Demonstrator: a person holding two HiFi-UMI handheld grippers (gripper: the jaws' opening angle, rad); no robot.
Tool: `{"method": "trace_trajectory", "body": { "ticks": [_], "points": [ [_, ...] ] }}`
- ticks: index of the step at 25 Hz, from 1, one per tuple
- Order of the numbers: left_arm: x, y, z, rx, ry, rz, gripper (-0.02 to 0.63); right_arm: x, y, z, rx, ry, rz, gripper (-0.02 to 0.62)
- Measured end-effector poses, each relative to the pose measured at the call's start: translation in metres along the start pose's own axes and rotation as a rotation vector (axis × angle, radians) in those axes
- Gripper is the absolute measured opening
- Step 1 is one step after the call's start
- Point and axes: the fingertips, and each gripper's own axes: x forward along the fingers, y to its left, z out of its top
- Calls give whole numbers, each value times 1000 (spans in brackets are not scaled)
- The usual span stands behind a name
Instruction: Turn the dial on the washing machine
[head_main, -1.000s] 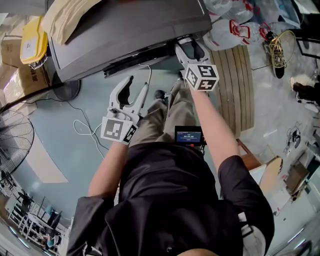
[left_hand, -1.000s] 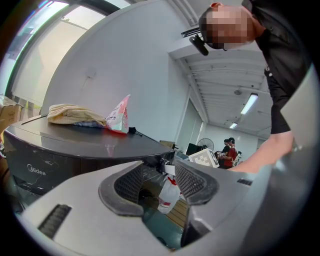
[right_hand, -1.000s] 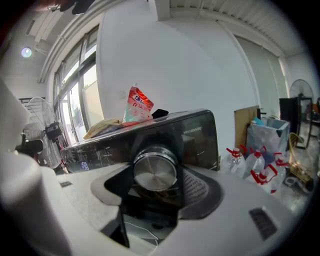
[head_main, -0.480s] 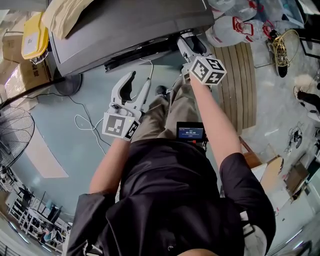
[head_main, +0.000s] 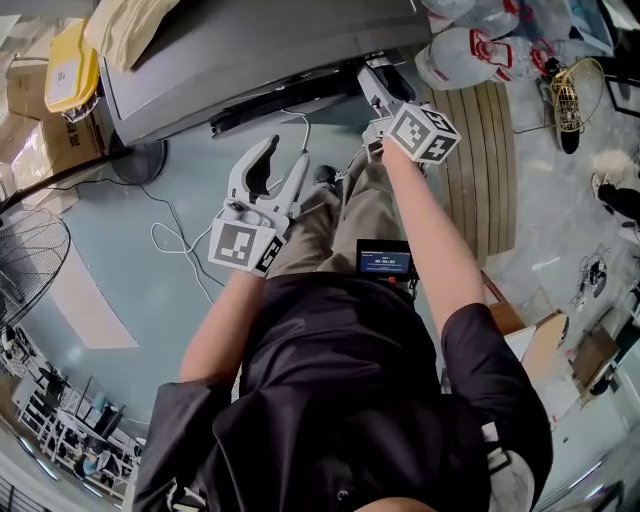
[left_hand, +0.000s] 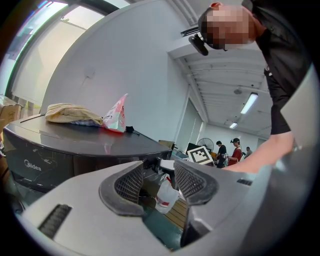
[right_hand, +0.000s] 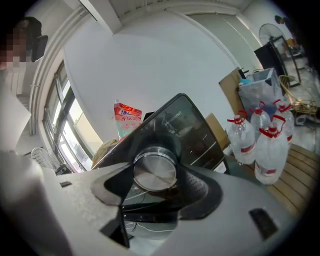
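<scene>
While right gripper holds dial, jaws stand wide, pads pressing on both sides of its rim. Dial sits on front of washing machine, toward right end in head view, straight ahead of right gripper. Dial axis lies along gripper's pointing line, so turn likely needs only wrist roll. Left gripper well apart from machine, jaws apart, nothing between. Right hand nearer.
</scene>
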Motion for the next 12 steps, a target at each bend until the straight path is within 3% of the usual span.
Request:
{"method": "trace_trajectory", "body": {
  "ticks": [12],
  "points": [
    [-4,-5,-4,1,-4,8,187,-2,-1,0,162,-24,32,276]
  ]
}}
